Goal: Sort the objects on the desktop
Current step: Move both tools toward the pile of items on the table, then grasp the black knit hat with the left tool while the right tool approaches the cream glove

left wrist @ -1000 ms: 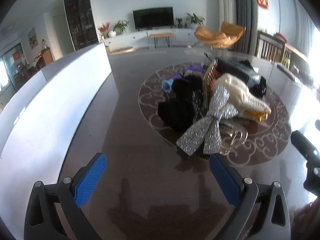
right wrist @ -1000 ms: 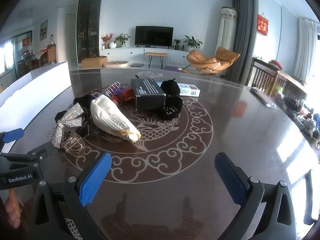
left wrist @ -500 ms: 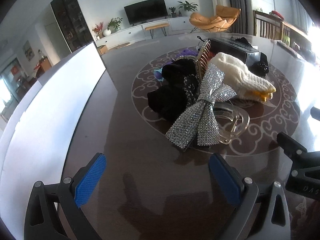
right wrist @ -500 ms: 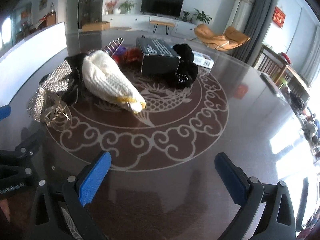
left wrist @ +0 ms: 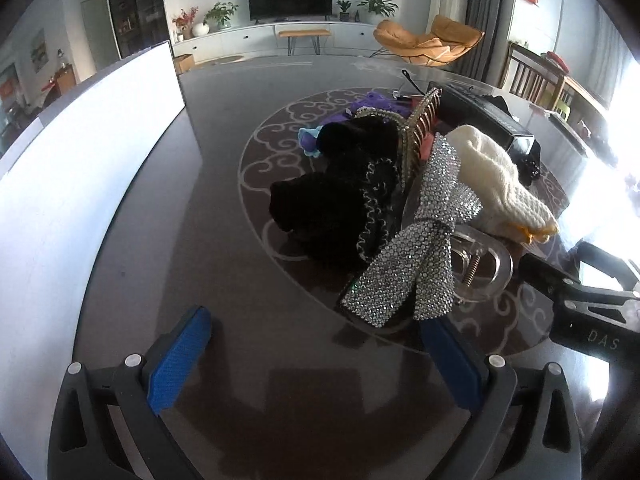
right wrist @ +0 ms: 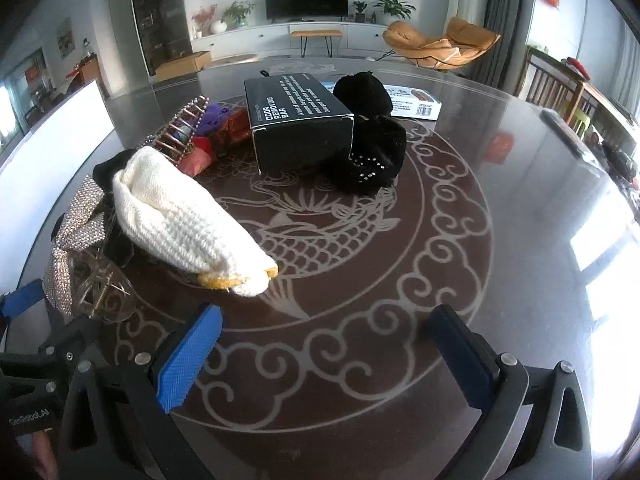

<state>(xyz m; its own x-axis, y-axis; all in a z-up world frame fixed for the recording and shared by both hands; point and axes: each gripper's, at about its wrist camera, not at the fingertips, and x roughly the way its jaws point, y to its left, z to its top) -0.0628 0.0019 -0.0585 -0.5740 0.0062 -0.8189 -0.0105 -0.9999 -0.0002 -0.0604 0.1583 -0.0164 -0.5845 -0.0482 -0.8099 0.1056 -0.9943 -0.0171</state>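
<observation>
A white panel (left wrist: 88,152) stands along the table's (left wrist: 224,264) left side, well left of the clutter. The left gripper (left wrist: 316,356) hovers low over the dark table with its blue pads spread wide and nothing between them. Just beyond its right finger (left wrist: 452,360) lies the silver bow (left wrist: 424,248), the nearest item of the pile; the bow's lower edge almost meets that fingertip. Left of the bow sits a black fuzzy heap (left wrist: 336,200), and behind that a purple-and-blue item (left wrist: 320,136). A beaded comb clip (left wrist: 420,128) stands tilted behind the bow. Right of the bow a clear claw clip (left wrist: 480,264) lies touching it, and a white knitted hat (left wrist: 500,180) rests just beyond.

The right gripper (right wrist: 324,356) is likewise open and empty, held above the table's dragon pattern. The hat (right wrist: 180,220) lies just ahead of its left finger (right wrist: 188,360), apart from it. Right of the hat, further back, stands a black box (right wrist: 296,120), with a black studded item (right wrist: 372,152) touching the box's right side and a white box (right wrist: 412,100) behind.
</observation>
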